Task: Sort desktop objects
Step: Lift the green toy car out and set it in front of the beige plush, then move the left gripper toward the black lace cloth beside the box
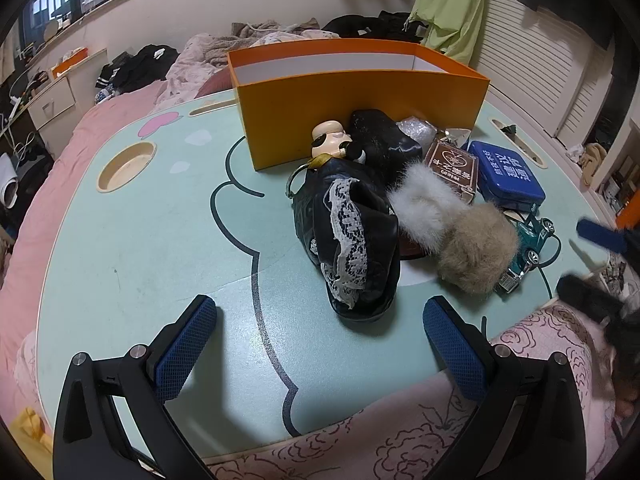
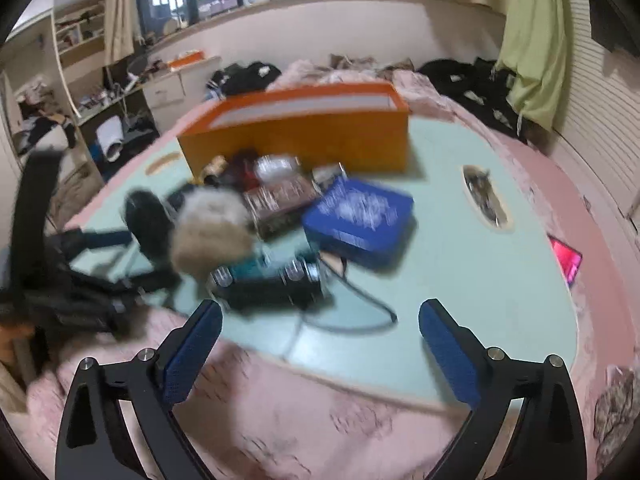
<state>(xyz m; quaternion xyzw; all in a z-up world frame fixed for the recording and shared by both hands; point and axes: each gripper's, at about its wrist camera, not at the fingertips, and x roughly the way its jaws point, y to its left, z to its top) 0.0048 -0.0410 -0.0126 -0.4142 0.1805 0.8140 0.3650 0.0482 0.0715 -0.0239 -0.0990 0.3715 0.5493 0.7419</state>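
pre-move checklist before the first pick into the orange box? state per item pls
1. Left tongs open, holding nothing: ok.
2. Right tongs open, holding nothing: ok.
3. Orange box upright, top open: ok.
4. Box interior free: cannot tell, front wall hides the floor.
5. Black lace pouch nearest the left tongs, approach unobstructed: ok.
6. Right wrist view sharp enough to aim at the toy car: not ok, motion blur.
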